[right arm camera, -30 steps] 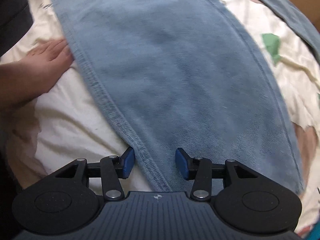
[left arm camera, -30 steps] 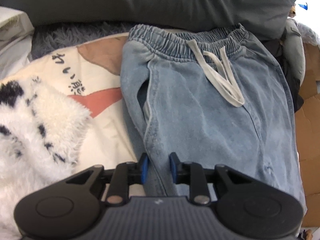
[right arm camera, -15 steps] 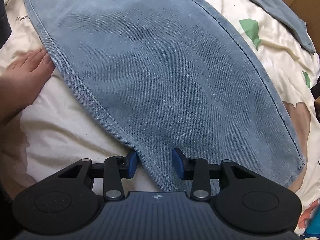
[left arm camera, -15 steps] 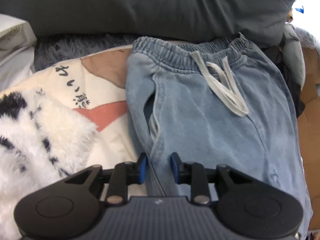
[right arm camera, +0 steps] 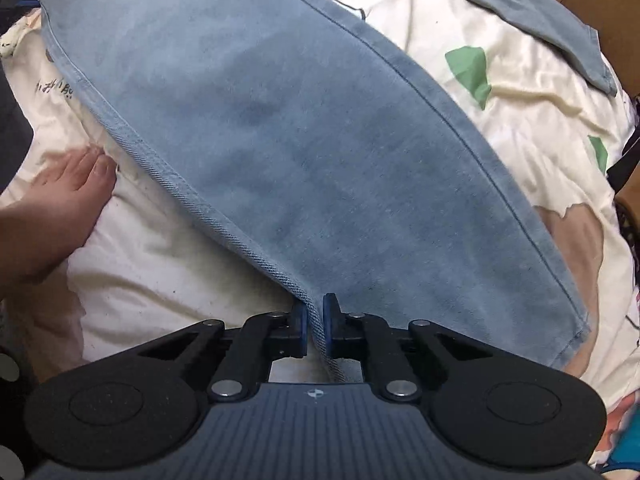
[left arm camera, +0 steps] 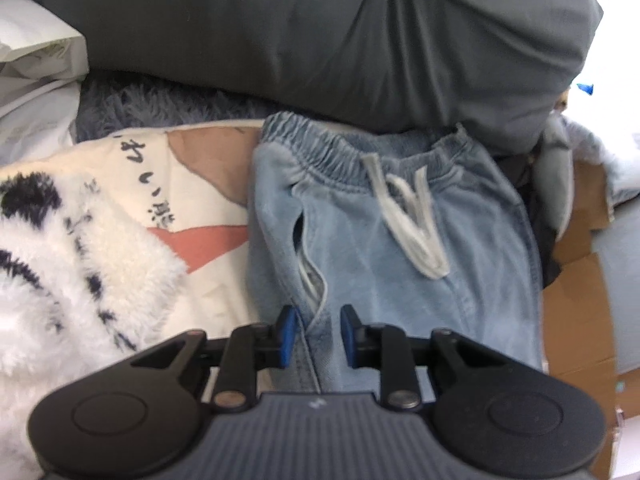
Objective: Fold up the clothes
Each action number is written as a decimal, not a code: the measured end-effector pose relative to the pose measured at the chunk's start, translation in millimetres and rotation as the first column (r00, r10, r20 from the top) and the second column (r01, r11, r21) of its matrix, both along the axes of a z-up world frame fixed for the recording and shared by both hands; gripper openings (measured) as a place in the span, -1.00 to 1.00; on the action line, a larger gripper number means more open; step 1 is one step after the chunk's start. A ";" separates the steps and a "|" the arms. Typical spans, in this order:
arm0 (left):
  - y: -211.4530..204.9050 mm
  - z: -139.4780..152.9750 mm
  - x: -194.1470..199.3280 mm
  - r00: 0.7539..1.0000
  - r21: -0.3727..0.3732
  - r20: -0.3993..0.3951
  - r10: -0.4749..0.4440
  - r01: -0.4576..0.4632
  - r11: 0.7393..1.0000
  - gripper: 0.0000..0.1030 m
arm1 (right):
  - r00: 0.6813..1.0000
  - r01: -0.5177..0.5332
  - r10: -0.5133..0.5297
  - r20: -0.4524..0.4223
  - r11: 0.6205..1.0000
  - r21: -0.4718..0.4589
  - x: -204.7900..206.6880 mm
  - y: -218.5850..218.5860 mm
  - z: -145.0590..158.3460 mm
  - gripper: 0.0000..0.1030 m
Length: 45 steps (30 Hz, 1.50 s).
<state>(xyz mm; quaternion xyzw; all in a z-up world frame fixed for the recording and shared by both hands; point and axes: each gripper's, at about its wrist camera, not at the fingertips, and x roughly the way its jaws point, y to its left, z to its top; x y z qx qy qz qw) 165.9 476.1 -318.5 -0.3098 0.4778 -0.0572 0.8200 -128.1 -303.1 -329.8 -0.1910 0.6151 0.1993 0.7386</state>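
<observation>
We are working on a bed [right arm camera: 520, 92] spread with a cream printed cover, a big grey pillow [left arm camera: 340, 32] at its head edge and a fluffy white spotted blanket [left arm camera: 72, 264] to one side. The pale blue jeans [left arm camera: 384, 248] lie along the bed, waistband up against the pillow with the white drawstring [left arm camera: 412, 220] loose on top; the leg [right arm camera: 304, 136] runs down toward the foot, where a bare foot [right arm camera: 68, 196] rests on the cover just beside its seam.

Our right tool [right arm camera: 315, 322] is clamped on the side seam of the leg. Our left tool [left arm camera: 319, 334] straddles the side seam below the pocket; its pads look pressed on a bunched ridge of denim, though blur makes that hard to confirm.

The risk, as we judge it: the right tool bites only the seam edge, so lifting may pull up one layer and slip. The drawstring could also get tucked unevenly into the fold.
</observation>
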 end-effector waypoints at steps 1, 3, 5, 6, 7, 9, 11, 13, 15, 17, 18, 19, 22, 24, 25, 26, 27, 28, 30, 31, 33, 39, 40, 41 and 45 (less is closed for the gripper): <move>0.6 -0.6 0.2 1.000 -0.005 0.004 -0.004 0.004 1.000 -0.51 | 1.000 0.003 -0.003 -0.001 1.000 0.000 2.1 -1.5 -1.9 -0.89; -0.9 -7.0 2.9 1.000 0.002 -0.008 -0.007 0.007 1.000 -0.51 | 1.000 0.012 -0.012 -0.002 1.000 -0.002 5.0 -0.5 -8.3 -0.89; -2.1 -13.4 5.2 1.000 0.009 -0.021 -0.010 0.010 1.000 -0.51 | 1.000 0.024 -0.024 -0.003 1.000 -0.004 6.9 3.5 -16.4 -0.89; -1.0 -16.1 4.0 1.000 0.008 -0.025 -0.008 0.008 1.000 -0.51 | 1.000 0.031 -0.031 -0.004 1.000 -0.005 7.9 4.2 -19.4 -0.88; -0.1 -19.7 4.1 0.999 0.004 -0.033 -0.006 0.006 1.000 -0.51 | 0.999 0.033 -0.033 -0.004 0.999 -0.008 7.9 5.4 -21.9 -0.88; 0.2 -25.1 4.9 0.999 0.021 -0.046 0.003 -0.002 1.000 -0.49 | 0.999 0.034 -0.035 -0.001 0.999 -0.016 6.9 8.2 -26.4 -0.86; -0.4 -28.2 4.5 0.997 0.069 -0.070 0.020 -0.015 0.997 -0.10 | 1.000 0.028 -0.028 0.004 0.999 -0.026 4.2 11.2 -30.2 -0.81; 0.9 -29.6 1.0 0.995 0.084 -0.094 0.036 -0.029 0.996 0.08 | 1.000 0.022 -0.022 0.010 0.999 -0.038 0.2 14.5 -33.2 -0.74; 1.7 -31.4 -1.4 0.995 0.077 -0.092 0.029 -0.022 0.997 0.11 | 1.000 0.019 -0.019 0.008 0.999 -0.040 -3.9 17.5 -35.9 -0.39; 1.0 -34.2 -0.3 0.995 0.076 -0.093 0.021 -0.014 0.997 0.12 | 1.000 0.012 -0.011 0.014 0.999 -0.046 -7.2 20.4 -38.4 -0.35; 0.4 -35.8 1.3 0.996 0.074 -0.093 0.019 -0.012 0.997 0.13 | 1.000 0.009 -0.008 0.020 0.999 -0.048 -8.0 21.6 -39.0 -0.34; -0.6 -37.7 4.4 0.996 0.070 -0.090 0.016 -0.009 0.997 0.14 | 1.000 0.007 -0.005 0.028 0.999 -0.049 -8.6 22.6 -39.4 -0.34; -2.4 -40.9 10.5 0.998 0.068 -0.062 0.001 0.003 0.998 0.15 | 0.999 0.031 -0.031 0.018 0.999 -0.028 -6.7 20.3 -38.1 -0.51; -0.6 -40.6 11.1 0.998 0.051 -0.058 0.004 -0.001 0.999 0.11 | 0.999 0.038 -0.038 -0.003 0.999 -0.013 -5.2 18.7 -36.0 -0.83; 0.7 -39.8 10.9 0.998 0.038 -0.058 0.008 -0.006 0.999 -0.06 | 0.999 0.043 -0.043 -0.009 0.999 -0.008 -4.9 18.0 -34.3 -0.84; 2.0 -37.4 10.9 0.998 0.026 -0.056 0.011 -0.010 1.000 -0.18 | 0.999 0.046 -0.046 -0.013 0.999 -0.002 -4.2 16.9 -31.3 -0.88; 4.2 -34.3 10.3 0.999 0.015 -0.050 0.016 -0.015 1.000 -0.23 | 0.999 0.050 -0.050 -0.017 0.999 0.005 -3.2 15.7 -28.1 -0.89; 6.2 -31.1 9.8 0.999 0.004 -0.044 0.019 -0.018 1.000 -0.30 | 0.999 0.050 -0.050 -0.017 0.999 0.009 -2.6 14.8 -24.1 -0.90; 9.2 -24.0 9.1 0.999 -0.011 -0.035 0.011 -0.012 1.000 -0.34 | 0.999 0.050 -0.050 -0.014 0.999 0.016 -1.4 13.5 -15.3 -0.91; 10.4 -20.2 8.8 0.999 -0.016 -0.031 0.007 -0.008 1.000 -0.36 | 0.999 0.048 -0.048 -0.012 0.999 0.018 -0.9 13.1 -10.2 -0.92; 12.6 -12.5 9.0 1.000 -0.030 -0.025 0.005 -0.006 1.000 -0.42 | 0.999 0.043 -0.043 -0.003 0.999 0.020 0.6 11.9 -0.6 -0.92; 10.6 10.7 12.3 1.000 -0.025 -0.025 -0.006 0.005 1.000 -0.69 | 0.997 0.059 -0.060 0.046 0.998 0.018 11.4 6.3 30.4 -0.95; 8.2 12.7 14.9 1.000 -0.027 -0.027 -0.004 0.003 1.000 -0.72 | 0.996 0.062 -0.063 0.058 0.998 0.017 12.3 6.3 34.8 -0.95; 6.0 15.0 17.3 1.000 -0.027 -0.029 -0.001 0.001 1.000 -0.75 | 0.995 0.065 -0.066 0.068 0.998 0.015 13.1 7.0 39.7 -0.95; -0.7 31.7 25.4 0.999 -0.023 -0.032 -0.012 0.011 1.000 -0.78 | 0.990 0.092 -0.093 0.104 0.996 0.017 24.1 4.8 59.4 -0.95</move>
